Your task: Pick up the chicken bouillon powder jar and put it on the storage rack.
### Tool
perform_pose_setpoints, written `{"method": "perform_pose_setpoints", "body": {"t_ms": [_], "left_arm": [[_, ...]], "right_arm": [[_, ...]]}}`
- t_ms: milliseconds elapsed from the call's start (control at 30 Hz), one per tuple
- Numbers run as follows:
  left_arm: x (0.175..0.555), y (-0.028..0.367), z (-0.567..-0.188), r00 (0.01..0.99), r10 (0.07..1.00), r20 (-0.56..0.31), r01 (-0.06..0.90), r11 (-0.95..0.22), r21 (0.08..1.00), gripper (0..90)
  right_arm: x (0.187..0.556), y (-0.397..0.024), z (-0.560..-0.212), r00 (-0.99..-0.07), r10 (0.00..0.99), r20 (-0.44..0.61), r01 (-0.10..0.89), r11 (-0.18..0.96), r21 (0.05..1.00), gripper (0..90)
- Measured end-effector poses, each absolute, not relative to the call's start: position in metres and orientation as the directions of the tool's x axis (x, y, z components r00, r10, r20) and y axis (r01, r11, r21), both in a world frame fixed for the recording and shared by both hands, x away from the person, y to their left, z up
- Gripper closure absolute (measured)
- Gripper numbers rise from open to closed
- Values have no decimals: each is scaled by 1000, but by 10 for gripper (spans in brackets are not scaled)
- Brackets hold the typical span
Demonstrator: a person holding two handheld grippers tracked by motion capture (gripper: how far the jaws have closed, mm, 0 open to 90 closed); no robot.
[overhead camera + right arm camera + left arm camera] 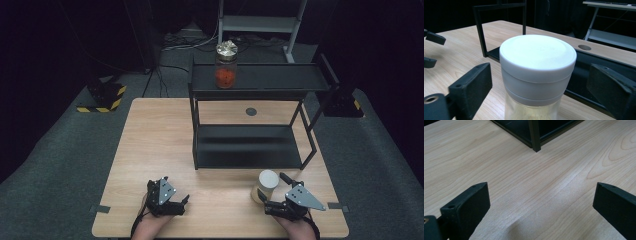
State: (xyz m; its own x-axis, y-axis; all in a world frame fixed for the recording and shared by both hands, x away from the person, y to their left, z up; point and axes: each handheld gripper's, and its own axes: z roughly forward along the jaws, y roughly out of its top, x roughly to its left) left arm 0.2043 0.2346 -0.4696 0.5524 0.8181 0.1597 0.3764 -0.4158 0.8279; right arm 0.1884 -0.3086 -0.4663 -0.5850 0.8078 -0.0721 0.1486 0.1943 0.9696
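the right gripper (534,85) has its two black jaws spread wide, one on each side of a jar (536,75), with a gap at both sides. the jar has a white lid (537,53) and a clear body. behind it stands a black rack (499,30) on the wooden table (461,50). the other gripper's jaws (431,47) show at far left.

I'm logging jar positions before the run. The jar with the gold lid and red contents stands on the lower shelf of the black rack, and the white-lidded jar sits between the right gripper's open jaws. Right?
Not quite. The gold-lidded jar stands on the top shelf of the black rack, as the high view shows. The rest holds: the white-lidded jar sits between the open jaws of the right gripper.
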Motion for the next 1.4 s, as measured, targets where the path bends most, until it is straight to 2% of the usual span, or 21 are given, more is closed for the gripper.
{"method": "perform_pose_setpoints", "body": {"t_ms": [133,200,633,1400], "left_arm": [[204,234,-470,553,818,162,375,-418,827,13],[204,234,-470,553,817,162,375,-418,828,13],[204,235,-470,551,819,158,377,-413,829,13],[204,235,-470,552,818,159,375,-414,829,13]], "right_arm": [[190,-310,-470,-590,805,-60,151,183,971,129],[192,-311,-472,-599,799,-52,150,176,973,183],[198,-315,-478,-624,781,-26,157,158,975,329],[193,-317,-475,-595,804,-19,141,128,982,339]]}}
